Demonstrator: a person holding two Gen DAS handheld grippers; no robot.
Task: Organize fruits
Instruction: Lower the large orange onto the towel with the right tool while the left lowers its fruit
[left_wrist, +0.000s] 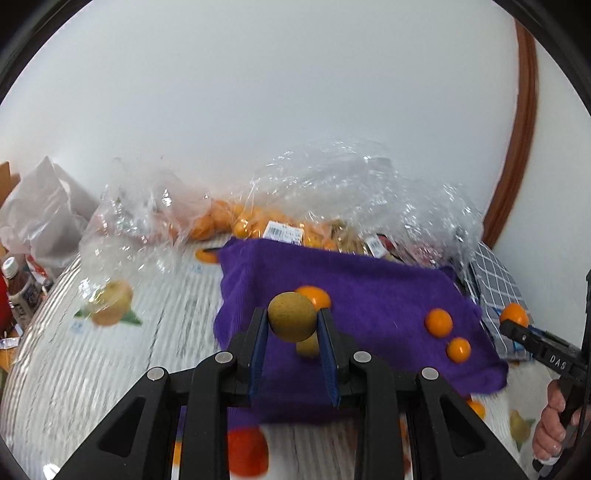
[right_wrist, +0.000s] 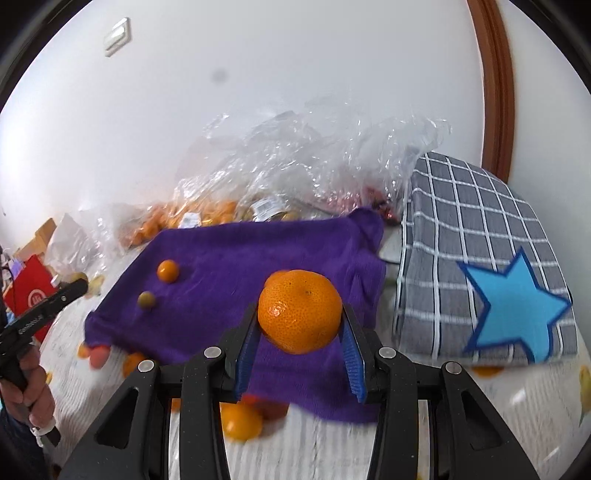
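Fruits are mid-sort here: the left tool (left_wrist: 291, 325) is clamped on a small yellowish-brown fruit (left_wrist: 291, 316), held above the purple cloth (left_wrist: 369, 295), and the right tool (right_wrist: 299, 332) is squeezing a mandarin (right_wrist: 300, 311) between its blue pads, also over the cloth. Both look lifted off the surface, though with the fisheye view I can't say how high.

On the cloth already: a few small orange fruits (left_wrist: 438, 322) in a loose group toward one side, plus a greenish one (right_wrist: 146, 299) sitting near another orange one. More citrus is in the clear plastic bags (left_wrist: 258, 206) at the back, and a grey checked cloth (right_wrist: 480, 236) lies just beside the purple one.

My guess is the job is grouping like with like, so I'd set the mandarin down with the orange ones and the brownish fruit by the greenish one. Tips: lower until the fruit touches the cloth before releasing, because round fruit rolls. Keep clear of the cloth's edge, since the table slopes nowhere visible but a nudge could send one off. Don't over-squeeze the mandarin; the skin looks soft.
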